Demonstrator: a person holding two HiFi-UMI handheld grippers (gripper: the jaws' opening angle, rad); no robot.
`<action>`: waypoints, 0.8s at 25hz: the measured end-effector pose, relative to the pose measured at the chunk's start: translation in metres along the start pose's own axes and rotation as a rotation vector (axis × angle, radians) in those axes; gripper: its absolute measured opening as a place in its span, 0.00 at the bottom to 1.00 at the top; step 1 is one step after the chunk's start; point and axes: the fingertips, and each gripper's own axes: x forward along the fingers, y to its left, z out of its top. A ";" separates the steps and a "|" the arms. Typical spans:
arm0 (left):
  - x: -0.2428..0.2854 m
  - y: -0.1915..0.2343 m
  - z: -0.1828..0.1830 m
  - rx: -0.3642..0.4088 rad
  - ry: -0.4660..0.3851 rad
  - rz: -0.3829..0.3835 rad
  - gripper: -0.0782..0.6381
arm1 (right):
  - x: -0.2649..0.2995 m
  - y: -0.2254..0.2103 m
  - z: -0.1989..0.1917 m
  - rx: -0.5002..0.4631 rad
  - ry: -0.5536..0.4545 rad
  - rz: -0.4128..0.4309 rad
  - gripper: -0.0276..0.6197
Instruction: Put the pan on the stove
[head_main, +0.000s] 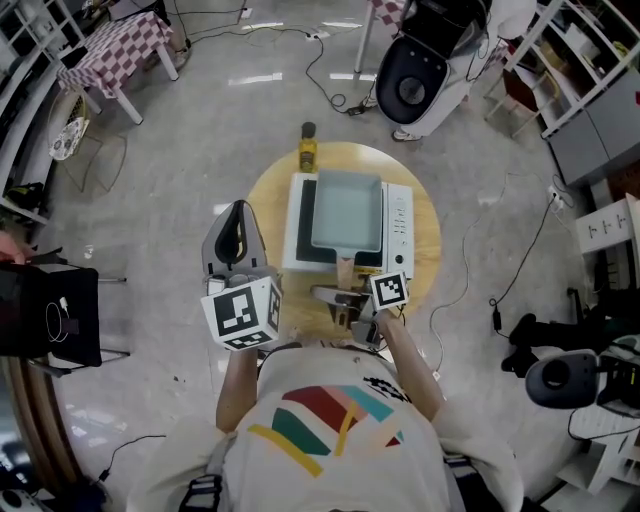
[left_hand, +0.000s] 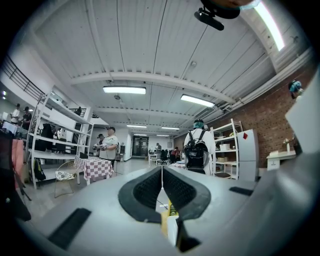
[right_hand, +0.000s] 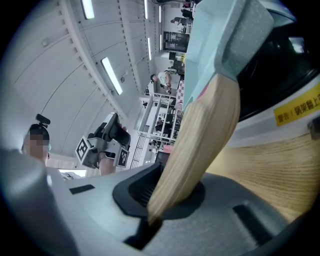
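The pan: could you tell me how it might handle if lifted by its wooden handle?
The pan looks rigid, so it should not flex. Its body sits far beyond the handle that the right claw grips, so it may droop forward. The smooth handle could twist in that grip.

Glossy grey floor (head_main: 230, 120), checkered table (head_main: 122, 50), white shelving (left_hand: 54, 142), brick wall (left_hand: 270, 105)
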 end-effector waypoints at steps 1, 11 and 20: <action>0.000 0.000 0.000 0.000 -0.001 0.000 0.12 | 0.000 0.000 0.000 0.005 0.002 0.005 0.04; -0.002 -0.008 0.002 0.001 -0.001 -0.005 0.12 | -0.011 0.013 0.003 0.073 -0.069 0.112 0.16; 0.000 -0.008 -0.001 -0.002 0.002 -0.015 0.12 | -0.035 0.003 0.008 0.083 -0.137 0.055 0.23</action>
